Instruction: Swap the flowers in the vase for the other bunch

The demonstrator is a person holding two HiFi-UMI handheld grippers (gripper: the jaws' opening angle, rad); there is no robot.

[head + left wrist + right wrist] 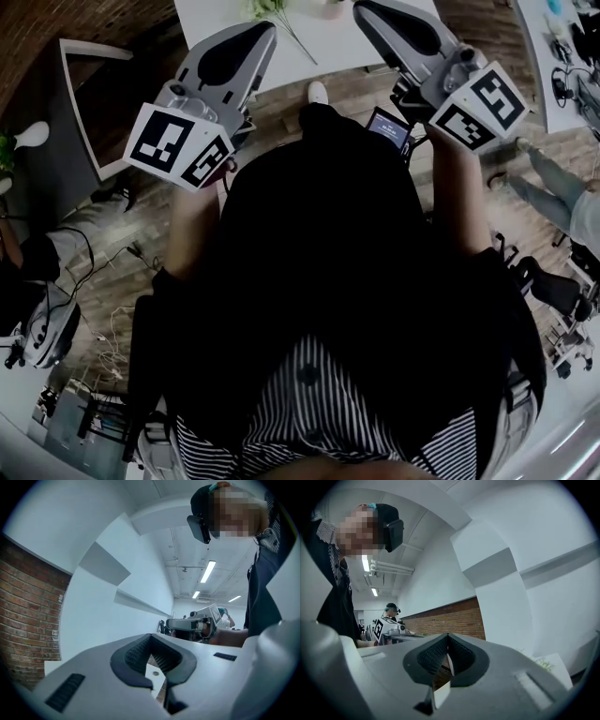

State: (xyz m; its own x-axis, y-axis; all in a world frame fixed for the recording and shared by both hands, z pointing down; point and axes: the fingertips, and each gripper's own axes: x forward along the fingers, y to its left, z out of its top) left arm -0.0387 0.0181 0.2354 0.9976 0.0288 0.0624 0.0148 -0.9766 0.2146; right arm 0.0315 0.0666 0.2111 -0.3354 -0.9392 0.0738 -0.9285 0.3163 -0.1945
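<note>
At the top of the head view a green flower stem (281,23) lies on the white table (216,19); a pale object (333,7) beside it is cut off by the frame edge. My left gripper (265,30) and right gripper (364,9) both point level toward that table, jaw tips together, nothing between them. In the left gripper view the left gripper (151,641) is shut and empty, with the right gripper (192,623) visible beyond. In the right gripper view the right gripper (448,639) is shut and empty; green sprigs (543,663) lie on the table at lower right.
A second white table (558,75) stands at the right, with another person's legs (548,192) and a dark chair (553,291) near it. A white frame (80,103) and cables (103,272) lie on the wooden floor at left. A brick wall (450,618) runs behind.
</note>
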